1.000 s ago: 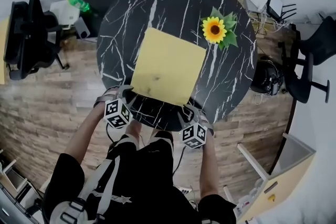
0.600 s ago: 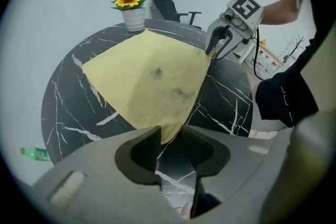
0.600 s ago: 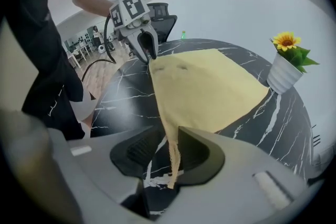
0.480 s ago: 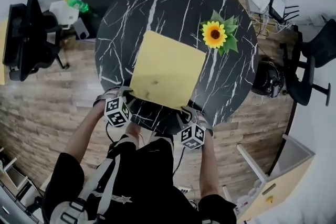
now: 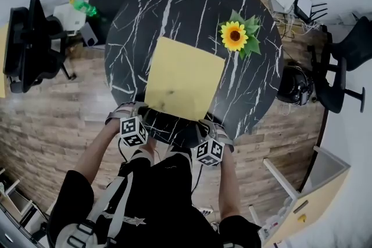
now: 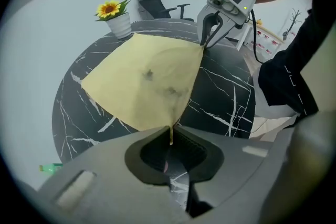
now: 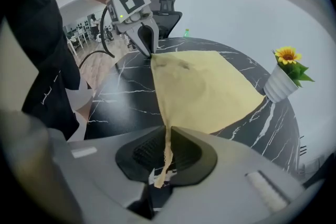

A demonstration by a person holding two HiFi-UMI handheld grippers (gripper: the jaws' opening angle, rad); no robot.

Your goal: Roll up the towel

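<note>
Item: yellow square cloth towel (image 5: 183, 78) | judged light, limp | hold: near corners | left gripper (image 6: 169, 136), right gripper (image 7: 164, 136): fingers (image 6: 149, 155) just closed, pinching one corner each

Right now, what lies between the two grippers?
The towel, its near edge spanning left gripper to right gripper, jaws just closed on its corners; left gripper view shows it.

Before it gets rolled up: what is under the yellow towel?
Only the black marble table shows around the towel, which lies spread on it. Anything beneath the cloth is covered and cannot be seen.
</note>
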